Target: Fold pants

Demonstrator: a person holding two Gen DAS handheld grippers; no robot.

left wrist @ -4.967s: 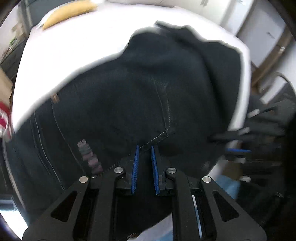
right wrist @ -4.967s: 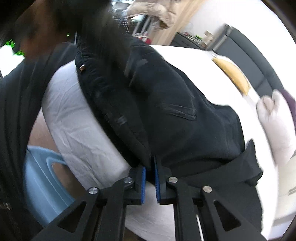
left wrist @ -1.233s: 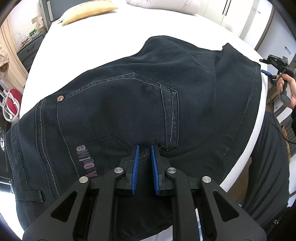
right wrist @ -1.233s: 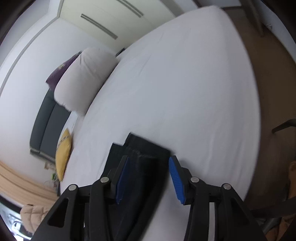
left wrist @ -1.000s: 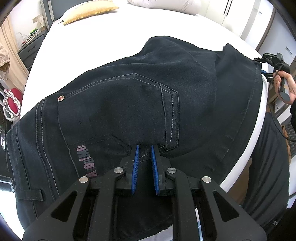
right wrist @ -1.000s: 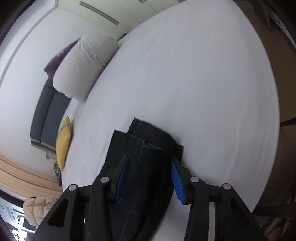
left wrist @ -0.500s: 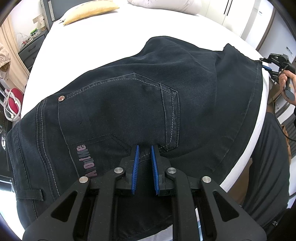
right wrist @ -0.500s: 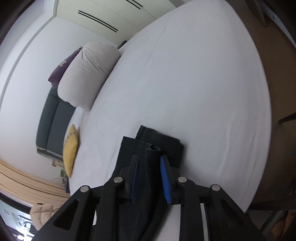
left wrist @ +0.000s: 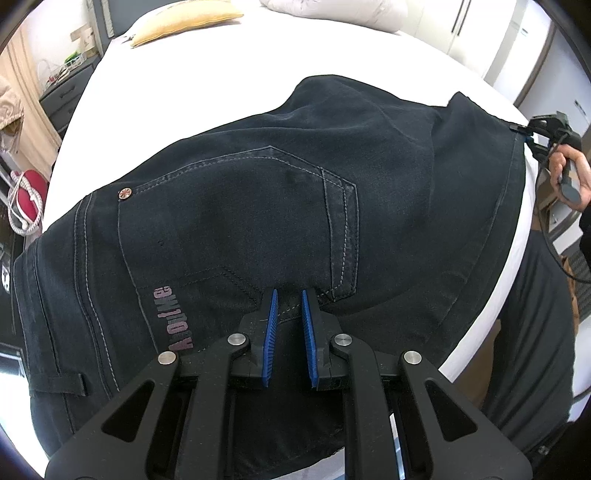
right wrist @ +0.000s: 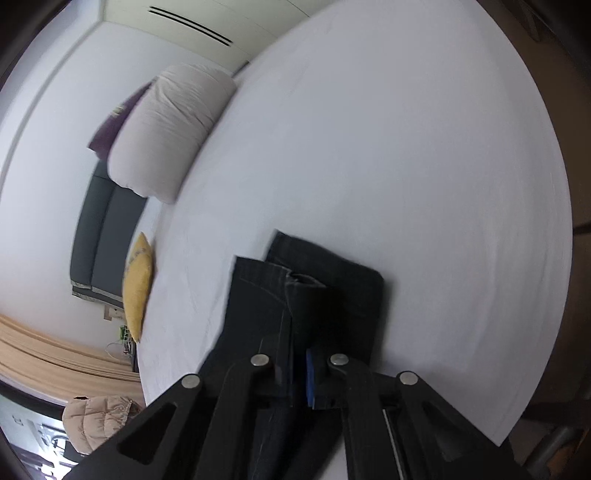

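The dark pants point(left wrist: 258, 206) lie spread on the white bed point(left wrist: 192, 81), seat and back pocket point(left wrist: 236, 218) facing up, and the left gripper point(left wrist: 287, 310) has its blue pads drawn close with a fold of denim pinched between them just below that pocket. At the leg end, the right gripper point(right wrist: 301, 365) is clamped on the cuff of the pants point(right wrist: 306, 291), its fingers nearly together with the dark cloth bunched between them near the bed's edge

A yellow cushion point(left wrist: 184, 16) and white pillow point(right wrist: 170, 129) lie on the white bed point(right wrist: 406, 147).
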